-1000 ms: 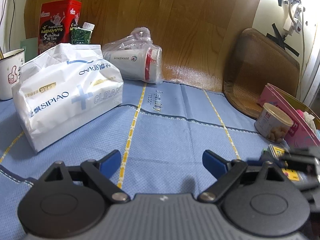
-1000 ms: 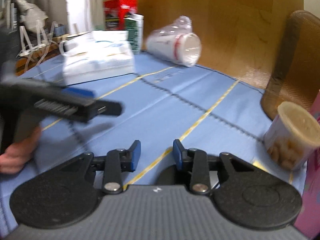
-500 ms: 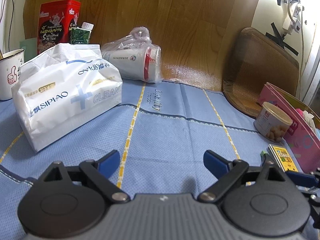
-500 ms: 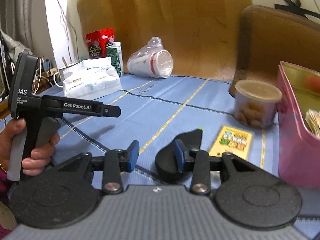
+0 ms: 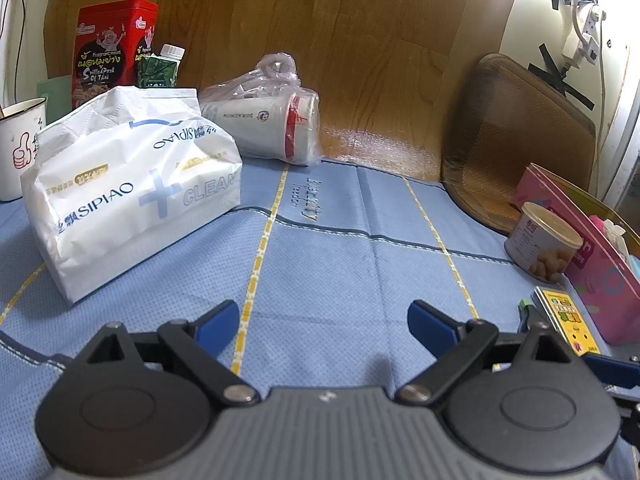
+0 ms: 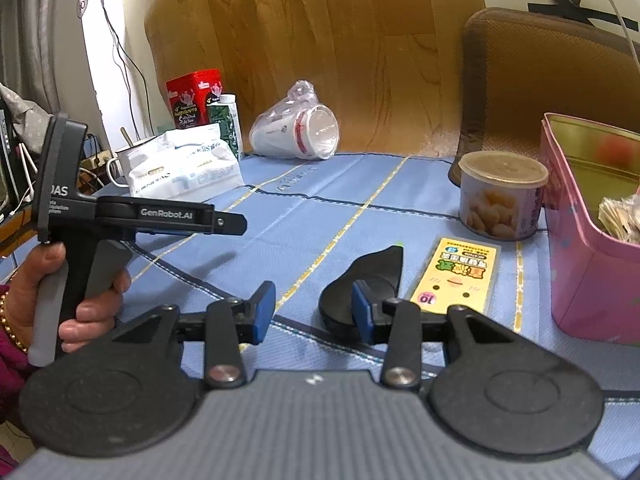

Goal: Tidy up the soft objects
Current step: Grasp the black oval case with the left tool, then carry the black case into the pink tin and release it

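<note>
Lying at the left of the left wrist view: a soft white plastic tissue pack [image 5: 132, 196], crinkled and pillowy, printed with blue SIPIAO lettering and a pale blue cross, sitting on a blue woven tablecloth [image 5: 340, 248] crossed by yellow and dark stitched lines. Resting just behind it, on its side: a stack of white paper cups wrapped in clear, wrinkled plastic [image 5: 272, 120]. Standing at upper left: a glossy red snack tin [image 5: 114, 48], a green carton [image 5: 158, 70] and a white enamel mug [image 5: 18, 148]. Sitting at right: a round can with a beige plastic lid [image 5: 542, 242], touching a pink metal box [image 5: 592, 256], with a flat yellow card pack [image 5: 566, 318] lying in front.

Hovering low over the cloth at bottom centre: the left gripper [image 5: 322, 318], blue pads spread wide, gripping nothing.

In the right wrist view, at bottom centre: the right gripper [image 6: 314, 310], blue pads parted narrowly, gripping nothing, a black curved object [image 6: 372, 276] lying just beyond. Showing far off at middle left: the tissue pack [image 6: 184, 170].
</note>
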The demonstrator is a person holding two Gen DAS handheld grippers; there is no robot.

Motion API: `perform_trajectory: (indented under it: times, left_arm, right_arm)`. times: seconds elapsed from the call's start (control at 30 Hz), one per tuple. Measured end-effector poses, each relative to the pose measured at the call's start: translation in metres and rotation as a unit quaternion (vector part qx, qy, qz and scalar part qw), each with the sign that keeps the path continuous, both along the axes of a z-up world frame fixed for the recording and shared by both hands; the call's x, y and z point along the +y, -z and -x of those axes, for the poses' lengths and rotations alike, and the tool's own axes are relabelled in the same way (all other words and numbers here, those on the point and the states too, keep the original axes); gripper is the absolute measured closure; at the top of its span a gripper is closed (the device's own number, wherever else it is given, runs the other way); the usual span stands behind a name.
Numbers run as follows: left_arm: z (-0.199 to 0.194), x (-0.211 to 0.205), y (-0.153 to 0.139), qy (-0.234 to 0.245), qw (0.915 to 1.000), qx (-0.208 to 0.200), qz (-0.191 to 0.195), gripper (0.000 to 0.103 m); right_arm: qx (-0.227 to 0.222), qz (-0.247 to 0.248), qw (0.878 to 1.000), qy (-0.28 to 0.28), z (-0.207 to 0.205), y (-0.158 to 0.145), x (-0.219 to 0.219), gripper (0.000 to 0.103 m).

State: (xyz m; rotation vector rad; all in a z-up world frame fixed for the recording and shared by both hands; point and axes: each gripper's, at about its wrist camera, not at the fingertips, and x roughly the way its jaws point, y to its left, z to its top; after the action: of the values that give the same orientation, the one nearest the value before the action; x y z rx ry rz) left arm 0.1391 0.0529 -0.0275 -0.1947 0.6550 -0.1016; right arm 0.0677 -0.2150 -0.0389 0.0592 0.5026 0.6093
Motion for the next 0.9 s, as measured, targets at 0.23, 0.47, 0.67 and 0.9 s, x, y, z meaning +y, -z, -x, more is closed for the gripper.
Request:
perform_trajectory:
  times: [0.23, 0.47, 0.67, 0.9]
  left_arm:
    - [0.002, -0.001, -0.001, 0.031, 0.9994, -0.002, 0.017, 0.010]
    - [0.005, -0.014, -0.006, 0.113, 0.9917, 0.010, 0.062, 0.040]
    - [0.008, -0.054, -0.019, 0.187, 0.9791, 0.022, 0.076, 0.040]
    - [-0.013, -0.096, -0.007, 0.239, 0.9624, 0.076, 0.105, 0.044]
  right_arm:
    - [-0.003, 0.003, 1.000, 0.000, 0.007, 0.000, -0.001, 0.058]
    - [-0.014, 0.015, 1.000, 0.017, 0.017, 0.004, -0.011, 0.057]
    - [-0.017, 0.023, 0.999, 0.028, 0.006, 0.006, -0.017, 0.052]
    - [-0.010, 0.060, 0.998, 0.019, -0.008, 0.018, 0.001, 0.050]
